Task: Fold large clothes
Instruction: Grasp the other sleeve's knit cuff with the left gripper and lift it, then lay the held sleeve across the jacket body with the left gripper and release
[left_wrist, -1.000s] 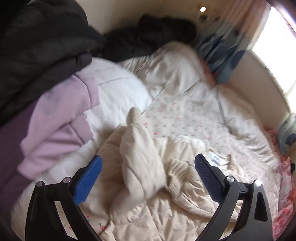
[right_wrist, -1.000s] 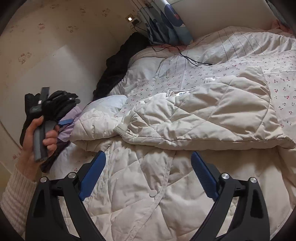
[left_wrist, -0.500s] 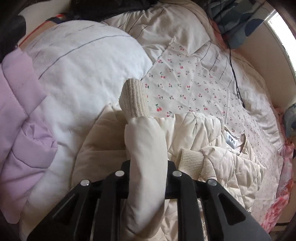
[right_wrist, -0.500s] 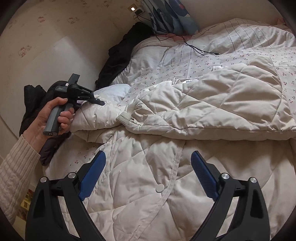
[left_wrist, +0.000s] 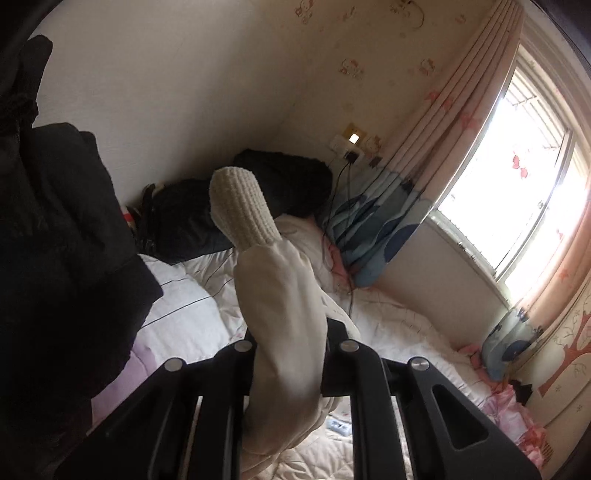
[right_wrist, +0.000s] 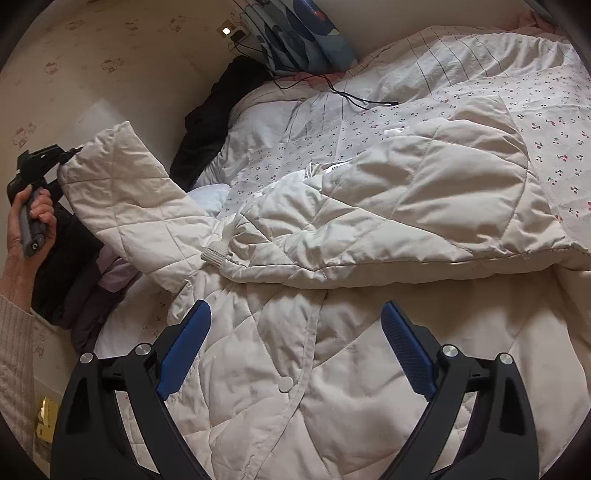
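A cream quilted jacket (right_wrist: 369, 221) lies spread across the bed, its front snap (right_wrist: 285, 384) facing up and one half folded over. My left gripper (left_wrist: 290, 339) is shut on one sleeve (left_wrist: 280, 317), whose ribbed cuff (left_wrist: 242, 206) sticks up past the fingers. In the right wrist view a hand (right_wrist: 35, 210) holds that left gripper (right_wrist: 55, 158) up at the far left, with the sleeve (right_wrist: 125, 192) stretched from it down to the jacket. My right gripper (right_wrist: 295, 332) hovers open over the jacket's lower front, its blue pads (right_wrist: 184, 347) wide apart and nothing between them.
Dark clothes (left_wrist: 66, 258) and a lilac garment (left_wrist: 122, 373) are piled at the left of the bed. A black coat (left_wrist: 288, 184) lies against the far wall. A cherry-print duvet (right_wrist: 535, 110) carries a black cable (right_wrist: 351, 94). Curtain (left_wrist: 373, 229) and window stand at the right.
My left gripper went from wide open to shut on the sleeve, then lifted it off the bed and tilted upward. The right gripper has barely moved and stays open.
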